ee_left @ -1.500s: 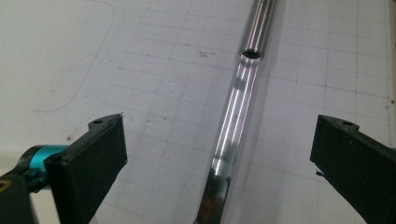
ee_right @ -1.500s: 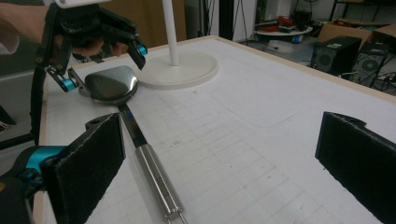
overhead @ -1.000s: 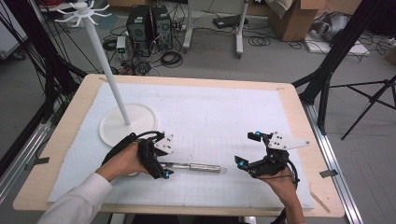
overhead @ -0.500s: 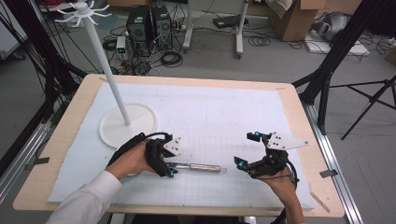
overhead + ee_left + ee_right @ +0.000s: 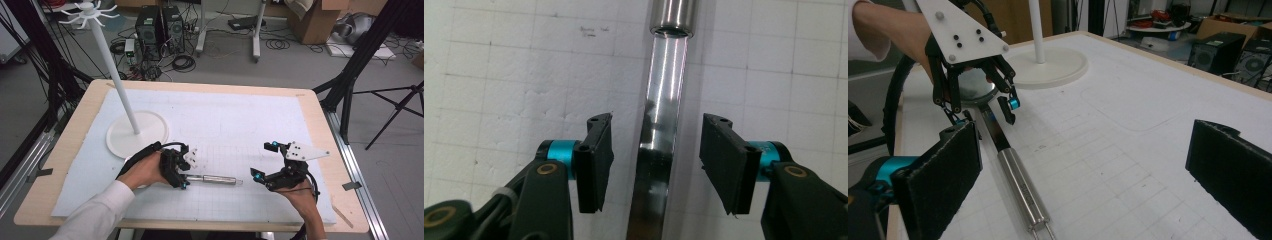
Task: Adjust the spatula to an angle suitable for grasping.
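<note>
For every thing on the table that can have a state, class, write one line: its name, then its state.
Metal ladle: lying flat on the mat, not lifted.
Left claw: straddling the ladle's flat neck, jaws just closing, gaps on both sides, no grip yet.
Right claw: open, holding nothing, beside the handle's end.
White stand: upright on its round base, hooks bare.

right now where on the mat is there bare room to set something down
The far right half of the white mat, beyond the right gripper and right of the stand's round base, is bare. So is the near strip between the metal utensil and the table's front edge. It is crowded near left, where the left gripper straddles the utensil beside the base.
</note>
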A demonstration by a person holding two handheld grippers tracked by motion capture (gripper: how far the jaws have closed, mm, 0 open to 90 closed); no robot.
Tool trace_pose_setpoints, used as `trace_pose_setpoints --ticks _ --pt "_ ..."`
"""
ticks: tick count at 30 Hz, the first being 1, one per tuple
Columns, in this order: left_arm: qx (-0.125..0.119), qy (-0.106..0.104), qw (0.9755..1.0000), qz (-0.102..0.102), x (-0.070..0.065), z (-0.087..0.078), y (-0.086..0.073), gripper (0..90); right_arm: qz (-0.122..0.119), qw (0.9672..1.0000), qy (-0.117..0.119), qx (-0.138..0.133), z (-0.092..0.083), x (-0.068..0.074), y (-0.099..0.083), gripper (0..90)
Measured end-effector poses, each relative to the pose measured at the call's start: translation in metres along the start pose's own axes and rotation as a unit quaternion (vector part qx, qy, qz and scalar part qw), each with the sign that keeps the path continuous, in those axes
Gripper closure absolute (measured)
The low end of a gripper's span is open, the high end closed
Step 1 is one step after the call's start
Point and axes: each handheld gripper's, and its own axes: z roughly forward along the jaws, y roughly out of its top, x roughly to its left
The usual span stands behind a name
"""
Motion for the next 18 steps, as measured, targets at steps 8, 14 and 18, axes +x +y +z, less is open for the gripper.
trace_pose_setpoints --ticks 8,14,18 --pt "0.025 0.0 0.9997 0.002 0.0004 0.0008 0.0057 53.4 0.0 1.0 0.002 0.003 0.0011 0.0001 -0.001 0.2" --pt "0.035 0.001 0.9994 -0.001 0.0008 0.0024 0.0056 58.5 0.001 1.0 0.002 0.006 0.0013 -0.0008 -0.0023 0.2" --pt "0.041 -0.002 0.9992 0.002 0.0011 0.0019 0.0066 63.1 0.003 1.0 0.002 0.006 0.0017 -0.0004 -0.0024 0.2"
